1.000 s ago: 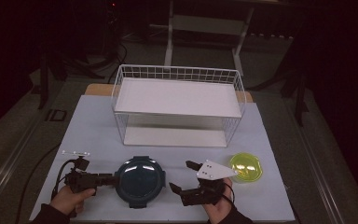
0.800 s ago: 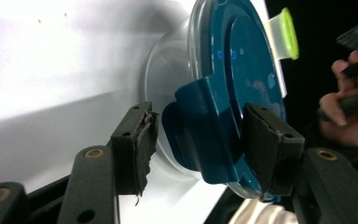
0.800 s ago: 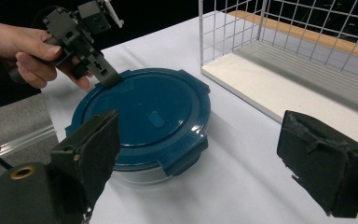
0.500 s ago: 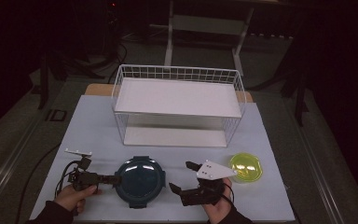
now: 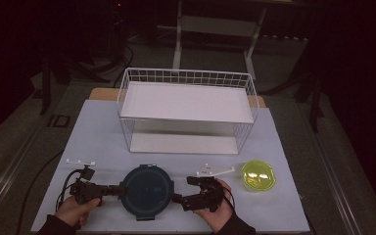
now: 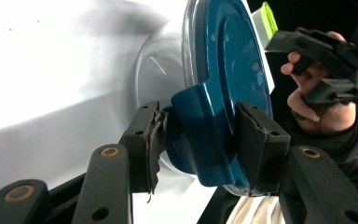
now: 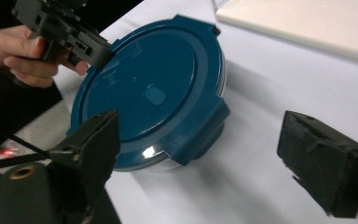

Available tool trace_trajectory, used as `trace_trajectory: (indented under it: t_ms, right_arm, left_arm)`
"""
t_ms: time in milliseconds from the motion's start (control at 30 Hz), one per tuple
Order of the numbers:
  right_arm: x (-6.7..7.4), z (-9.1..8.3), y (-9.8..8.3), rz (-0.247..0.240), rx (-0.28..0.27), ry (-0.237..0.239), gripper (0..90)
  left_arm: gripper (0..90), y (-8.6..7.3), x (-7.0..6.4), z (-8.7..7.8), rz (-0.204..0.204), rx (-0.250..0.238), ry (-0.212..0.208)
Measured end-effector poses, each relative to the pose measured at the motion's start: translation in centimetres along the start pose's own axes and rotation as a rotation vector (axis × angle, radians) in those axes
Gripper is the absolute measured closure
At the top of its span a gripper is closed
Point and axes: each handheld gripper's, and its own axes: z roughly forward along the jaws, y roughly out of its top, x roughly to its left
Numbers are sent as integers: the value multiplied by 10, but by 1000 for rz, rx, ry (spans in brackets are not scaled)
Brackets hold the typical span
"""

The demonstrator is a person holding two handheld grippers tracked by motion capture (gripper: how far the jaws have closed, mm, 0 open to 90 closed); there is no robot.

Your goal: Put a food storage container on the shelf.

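Note:
A round clear container with a dark blue lid (image 5: 147, 191) (image 7: 149, 93) stands near the table's front edge. My left gripper (image 5: 122, 191) (image 6: 198, 135) comes in level from the left. Its jaws have just been closing, and the pads now press on both sides of the lid's left latch tab (image 6: 200, 121). My right gripper (image 5: 176, 199) (image 7: 200, 123) is open at the container's right side. Its jaws stand wide apart on either side of the right latch tab (image 7: 203, 130) without touching it.
A white wire basket shelf (image 5: 186, 103) stands at the middle back of the white table (image 5: 98, 132). A yellow-green round lid or bowl (image 5: 258, 175) lies to the right of my right hand. Dark floor surrounds the table.
My right gripper has edged left and down toward the container. My left hand has stayed at the lid's left edge.

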Motion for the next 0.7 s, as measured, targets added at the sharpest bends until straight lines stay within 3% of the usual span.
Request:
trace_trajectory:
  t_ms: [100,200,300,400,433,467,700]
  right_arm:
    - [-4,6,0,51,9,21,204]
    - [-8,10,-1,93,29,61,277]
    - [-10,15,-2,128,45,88,294]
    - [-11,18,-2,143,57,82,309]
    - [-13,21,-3,177,68,87,327]
    - [-14,22,-3,181,69,90,333]
    - [-19,26,-7,266,83,158,437]
  left_arm:
    - [524,-1,-2,-1,35,-3,-2]
    - [527,-1,-1,-1,43,-1,-9]
    - [528,-2,-2,-1,54,-4,-12]
    - [528,-2,-3,-1,79,-2,-12]
    - [530,-2,-3,-2,84,-1,-13]
    - [530,-2,-3,-2,85,0,-14]
    - [537,-4,-4,-3,100,-4,-21]
